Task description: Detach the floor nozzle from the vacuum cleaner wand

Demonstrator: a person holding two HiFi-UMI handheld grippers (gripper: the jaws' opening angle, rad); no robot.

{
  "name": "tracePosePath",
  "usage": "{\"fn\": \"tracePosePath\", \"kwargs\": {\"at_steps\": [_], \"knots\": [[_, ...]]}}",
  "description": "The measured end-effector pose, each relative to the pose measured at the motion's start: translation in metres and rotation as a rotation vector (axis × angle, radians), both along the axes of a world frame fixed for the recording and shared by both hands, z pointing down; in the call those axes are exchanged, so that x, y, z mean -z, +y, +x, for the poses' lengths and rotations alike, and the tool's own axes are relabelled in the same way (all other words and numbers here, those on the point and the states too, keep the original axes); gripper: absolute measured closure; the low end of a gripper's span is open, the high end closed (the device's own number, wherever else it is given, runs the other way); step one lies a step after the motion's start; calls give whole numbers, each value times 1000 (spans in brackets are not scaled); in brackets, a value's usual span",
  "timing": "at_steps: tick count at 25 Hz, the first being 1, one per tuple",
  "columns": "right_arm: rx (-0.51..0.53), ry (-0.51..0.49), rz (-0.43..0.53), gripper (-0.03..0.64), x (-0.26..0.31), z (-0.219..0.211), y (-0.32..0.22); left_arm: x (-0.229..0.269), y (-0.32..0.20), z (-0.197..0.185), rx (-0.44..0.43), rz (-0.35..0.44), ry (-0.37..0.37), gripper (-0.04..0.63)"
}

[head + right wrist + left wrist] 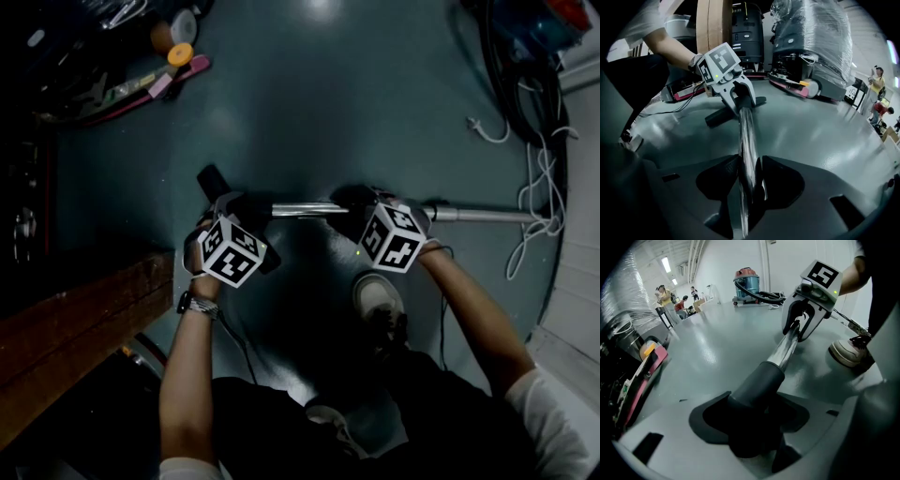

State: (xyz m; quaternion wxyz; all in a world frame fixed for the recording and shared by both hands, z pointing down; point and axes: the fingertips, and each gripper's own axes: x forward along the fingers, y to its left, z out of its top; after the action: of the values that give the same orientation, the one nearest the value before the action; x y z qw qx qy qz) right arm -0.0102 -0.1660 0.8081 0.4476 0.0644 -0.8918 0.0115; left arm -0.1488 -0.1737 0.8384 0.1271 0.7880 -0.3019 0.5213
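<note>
1. The wand (305, 208) lies flat on the open floor (375, 94), which leaves room to pull along its length.
2. The nozzle (214, 178) sits at the wand's left end and is not yet detached.
3. The left claw (752, 420) clamps the nozzle's dark collar (757, 385) and the right claw (750, 180) clamps the wand, probably so each braces against the other.

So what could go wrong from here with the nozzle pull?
1. The chrome wand is smooth; the right tongs may slip along it when pulled.
2. The left tongs hold only the nozzle neck, so the floor nozzle could twist rather than release.
3. The shoe sits near the wand; a sudden release may knock it.
</note>
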Motion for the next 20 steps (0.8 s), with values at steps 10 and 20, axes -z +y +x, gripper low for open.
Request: {"fn": "tracePosePath", "kwargs": {"at_steps": [10, 20], "knots": [[-1, -88, -152, 454, 14, 6, 4, 13, 1, 1, -14, 48, 45, 351], [-1, -103, -154, 457, 21, 8, 6, 23, 1, -1, -55, 137, -19, 353]]}}
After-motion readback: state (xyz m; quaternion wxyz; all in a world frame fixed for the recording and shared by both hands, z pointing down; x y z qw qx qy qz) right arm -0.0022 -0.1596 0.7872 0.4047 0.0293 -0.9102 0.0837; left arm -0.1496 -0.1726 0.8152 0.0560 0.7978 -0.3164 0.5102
